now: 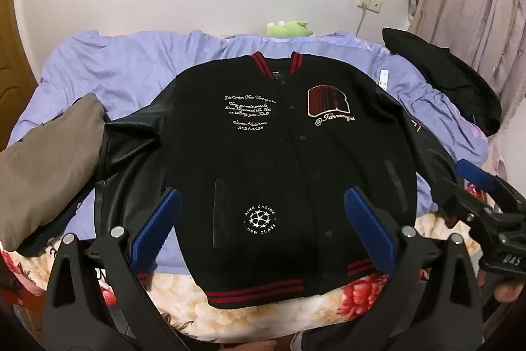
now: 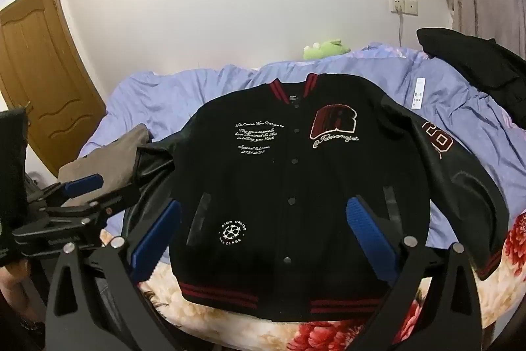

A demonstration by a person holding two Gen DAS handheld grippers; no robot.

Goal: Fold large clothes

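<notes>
A black varsity jacket [image 1: 289, 160] [image 2: 296, 180] with red striped collar and hem lies flat, front up and buttoned, on the bed. Its leather sleeves spread to both sides; the left one [image 1: 131, 166] is bunched, the right one [image 2: 460, 173] runs down the bed's side. My left gripper [image 1: 263, 226] hovers open over the jacket's lower part, its blue pads [image 1: 157, 226] wide apart with nothing between them. My right gripper [image 2: 263, 236] is open too, above the hem, empty. Each gripper shows at the edge of the other's view [image 1: 480, 186] [image 2: 82, 186].
A lilac quilt [image 1: 131, 68] covers the bed's far half, a floral blanket [image 1: 263, 318] the near edge. A grey-brown garment [image 1: 49, 160] lies left of the jacket, a black garment [image 1: 453, 78] at the right. A green plush [image 1: 289, 28] and a white tag [image 2: 419, 94] sit further back.
</notes>
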